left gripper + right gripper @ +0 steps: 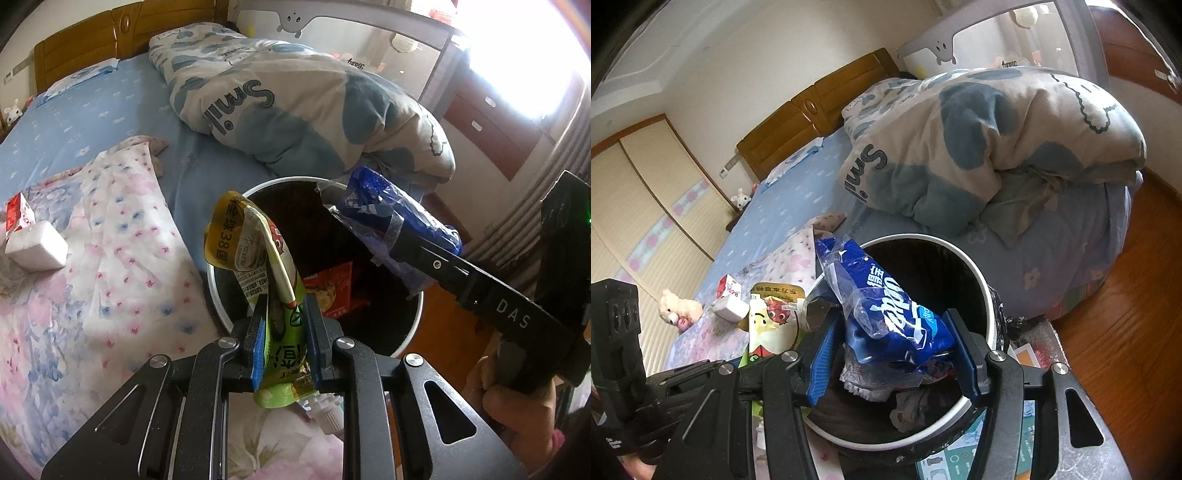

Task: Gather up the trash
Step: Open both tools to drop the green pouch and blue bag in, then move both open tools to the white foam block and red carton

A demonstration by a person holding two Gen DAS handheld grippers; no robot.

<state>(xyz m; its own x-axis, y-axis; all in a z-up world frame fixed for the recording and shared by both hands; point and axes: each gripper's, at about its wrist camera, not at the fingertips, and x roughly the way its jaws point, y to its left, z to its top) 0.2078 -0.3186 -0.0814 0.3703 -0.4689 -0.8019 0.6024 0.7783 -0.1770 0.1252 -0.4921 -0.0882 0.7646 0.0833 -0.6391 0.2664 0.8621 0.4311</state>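
My left gripper (pixel 284 314) is shut on a crumpled green and yellow snack wrapper (pixel 255 251), which stands up over the near rim of a round white-rimmed trash bin (pixel 216 291). A red wrapper (pixel 332 291) lies inside the bin's dark liner. My right gripper (pixel 894 328) is shut on a blue plastic packet (pixel 890 310) with white lettering, held above the bin (pixel 982 280). That blue packet (pixel 384 218) shows at the bin's right side in the left wrist view. The snack wrapper (pixel 772 321) appears left of the bin in the right wrist view.
The bin stands against a bed with a blue sheet (pixel 92 110) and a floral cloth (pixel 122 240). A folded duvet (pixel 295 107) lies behind it. A white box (pixel 37 243), a red carton (pixel 16 214) and a teddy bear (pixel 676 306) rest on the bed. Wooden floor (pixel 1126 314) lies right.
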